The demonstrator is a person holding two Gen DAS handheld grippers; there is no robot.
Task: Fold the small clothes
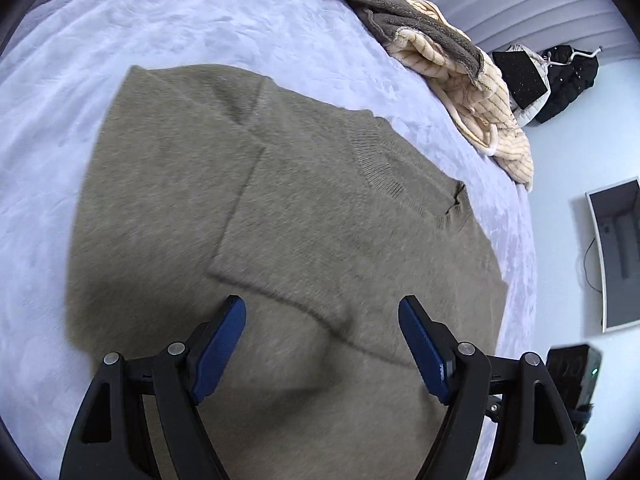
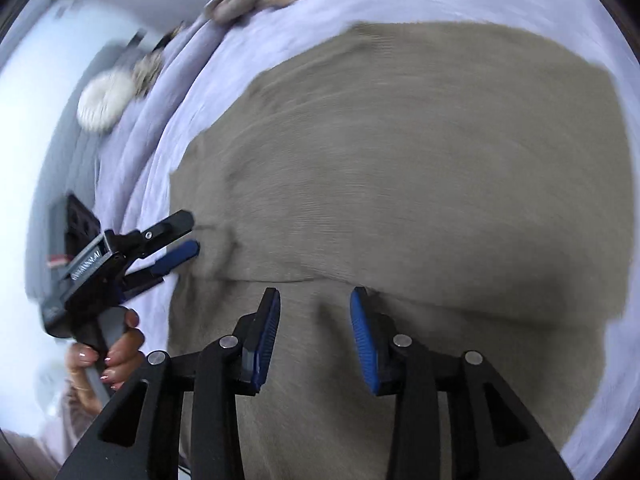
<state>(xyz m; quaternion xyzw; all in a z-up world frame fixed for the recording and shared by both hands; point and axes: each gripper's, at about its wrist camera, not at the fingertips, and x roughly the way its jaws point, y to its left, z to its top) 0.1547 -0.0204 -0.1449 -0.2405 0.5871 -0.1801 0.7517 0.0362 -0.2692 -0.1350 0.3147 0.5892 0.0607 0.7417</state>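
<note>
An olive-brown fuzzy sweater [image 1: 280,208] lies flat on the lilac bedspread [image 1: 120,32], with one sleeve folded across its body. My left gripper [image 1: 322,312] is open and empty just above the sweater's folded sleeve edge. In the right wrist view the sweater [image 2: 400,160] fills the middle, blurred by motion. My right gripper [image 2: 314,300] is open and empty over a fold line in the sweater. The left gripper [image 2: 188,236] shows there at the sweater's left edge, open, held by a hand.
A pile of grey and cream striped clothes [image 1: 448,60] lies at the bed's far edge. A black garment [image 1: 568,76] and a white-framed panel [image 1: 616,256] are on the floor to the right. A white round object [image 2: 104,100] sits beyond the bed.
</note>
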